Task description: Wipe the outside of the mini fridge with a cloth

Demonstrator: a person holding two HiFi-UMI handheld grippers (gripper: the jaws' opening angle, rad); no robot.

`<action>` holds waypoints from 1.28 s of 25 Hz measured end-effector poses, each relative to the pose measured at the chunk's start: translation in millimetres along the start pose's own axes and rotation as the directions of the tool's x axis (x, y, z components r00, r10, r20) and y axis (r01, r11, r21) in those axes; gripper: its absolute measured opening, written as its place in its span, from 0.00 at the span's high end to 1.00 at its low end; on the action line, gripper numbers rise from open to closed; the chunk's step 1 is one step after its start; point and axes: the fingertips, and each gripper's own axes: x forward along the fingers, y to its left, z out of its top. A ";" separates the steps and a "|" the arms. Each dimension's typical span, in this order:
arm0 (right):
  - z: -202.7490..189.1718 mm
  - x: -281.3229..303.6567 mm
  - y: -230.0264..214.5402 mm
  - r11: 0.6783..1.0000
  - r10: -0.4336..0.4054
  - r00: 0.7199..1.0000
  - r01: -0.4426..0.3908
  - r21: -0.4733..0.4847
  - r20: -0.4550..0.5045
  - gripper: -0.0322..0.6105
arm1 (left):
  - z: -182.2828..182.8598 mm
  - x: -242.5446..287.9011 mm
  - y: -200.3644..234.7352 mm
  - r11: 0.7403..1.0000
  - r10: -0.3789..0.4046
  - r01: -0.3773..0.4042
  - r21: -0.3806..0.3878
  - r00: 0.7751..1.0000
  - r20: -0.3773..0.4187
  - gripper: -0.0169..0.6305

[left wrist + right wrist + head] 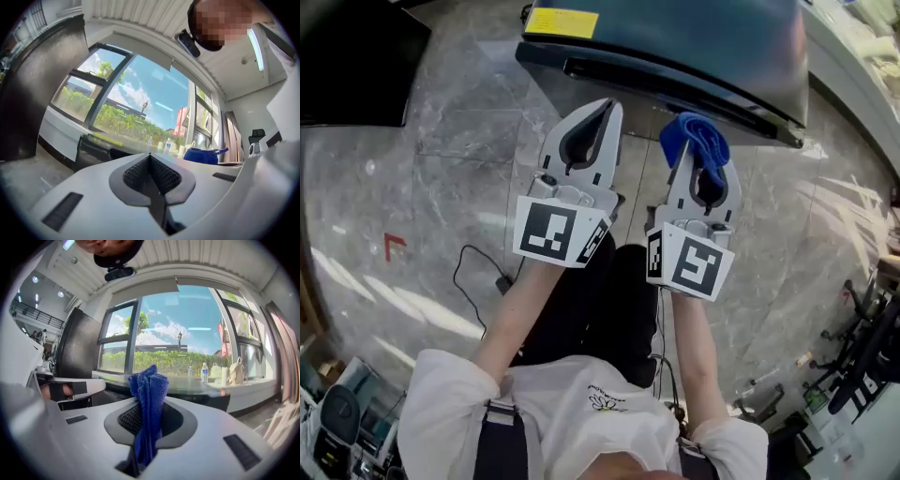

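Note:
The mini fridge (675, 47) is dark and glossy, with a yellow sticker (561, 22) near its top left, and it stands on the floor just ahead of both grippers. My right gripper (692, 148) is shut on a blue cloth (696, 139) that bunches up beyond the jaw tips, close to the fridge's lower front edge. In the right gripper view the blue cloth (149, 408) hangs pinched between the jaws. My left gripper (607, 106) is shut with nothing in it, a little short of the fridge. The left gripper view shows the fridge (93, 150) and the cloth (202, 155).
Grey marble floor (441, 187) lies all around. A black cabinet (352, 56) stands at the upper left, and a white counter (853, 56) at the upper right. A thin cable (473, 281) runs on the floor to my left. Chair bases (862, 319) crowd the right.

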 end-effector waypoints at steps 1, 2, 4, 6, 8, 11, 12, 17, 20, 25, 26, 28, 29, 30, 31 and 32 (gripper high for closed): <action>34.0 -4.6 -1.8 1.000 -0.008 1.000 0.008 -0.018 0.009 0.85 | 30.9 -1.7 -5.5 1.000 0.016 -0.016 -0.008 1.000 0.021 0.97; 64.0 -11.3 -2.8 1.000 -0.013 1.000 0.013 -0.025 0.004 0.85 | 57.5 -4.9 -11.2 1.000 0.030 -0.030 -0.009 0.999 0.019 0.97; 116.1 -23.8 -3.8 1.000 -0.007 1.000 0.007 -0.011 -0.021 0.85 | 107.1 -9.8 -23.6 0.999 0.050 -0.049 0.011 0.999 -0.013 0.97; 169.5 -32.0 -6.4 1.000 0.005 0.999 -0.005 0.009 -0.038 0.85 | 164.8 -10.4 -37.7 0.997 0.068 -0.067 0.037 0.997 -0.027 0.97; 229.0 -38.6 -7.7 1.000 0.010 0.999 -0.009 0.022 -0.046 0.85 | 227.8 -10.1 -53.5 0.996 0.077 -0.075 0.054 0.996 -0.033 0.97; 327.1 -50.3 -1.0 0.999 0.030 0.999 -0.030 0.040 -0.020 0.85 | 323.7 -14.4 -79.4 0.996 0.061 -0.058 0.075 0.998 -0.033 0.97; 359.1 -53.1 2.0 0.998 0.040 0.999 -0.041 0.046 0.007 0.85 | 354.6 -15.7 -86.5 0.995 0.053 -0.052 0.088 0.998 -0.017 0.97; 471.0 -79.9 6.6 0.998 0.042 0.998 -0.044 0.048 0.052 0.85 | 459.9 -24.1 -125.8 0.992 0.004 -0.005 0.123 1.000 0.011 0.97; 514.5 -113.6 8.1 0.999 0.041 0.999 -0.042 0.029 0.022 0.85 | 518.0 -46.2 -154.0 0.988 -0.040 0.032 0.153 0.998 0.050 0.97; 542.0 -177.7 -6.0 0.999 0.011 1.000 -0.011 0.040 0.007 0.85 | 553.5 -94.8 -172.3 0.985 -0.027 0.017 0.170 0.998 0.058 0.97; 540.7 -186.9 -6.0 0.999 0.003 1.000 -0.003 0.052 0.016 0.85 | 547.5 -102.3 -173.8 0.986 -0.020 0.014 0.164 0.999 0.035 0.97; 537.1 -201.7 -5.5 0.996 -0.013 0.999 0.011 0.087 0.032 0.85 | 542.6 -115.2 -181.4 0.983 -0.020 0.019 0.180 1.000 0.006 0.97; 536.0 -208.0 -5.6 0.995 -0.019 0.999 0.015 0.103 0.038 0.85 | 544.5 -120.9 -186.5 0.981 -0.022 0.021 0.194 1.000 0.005 0.97; 535.6 -213.8 -6.4 0.993 -0.023 0.999 0.018 0.114 0.046 0.85 | 546.8 -125.8 -191.5 0.979 -0.024 0.021 0.204 1.000 0.013 0.97; 535.6 -219.3 -7.4 0.993 -0.027 0.998 0.020 0.119 0.056 0.85 | 547.4 -130.0 -195.7 0.978 -0.025 0.020 0.209 0.999 0.021 0.97; 535.6 -225.1 -7.8 0.993 -0.030 0.997 0.022 0.119 0.066 0.85 | 545.3 -134.1 -198.7 0.978 -0.023 0.017 0.208 0.999 0.024 0.97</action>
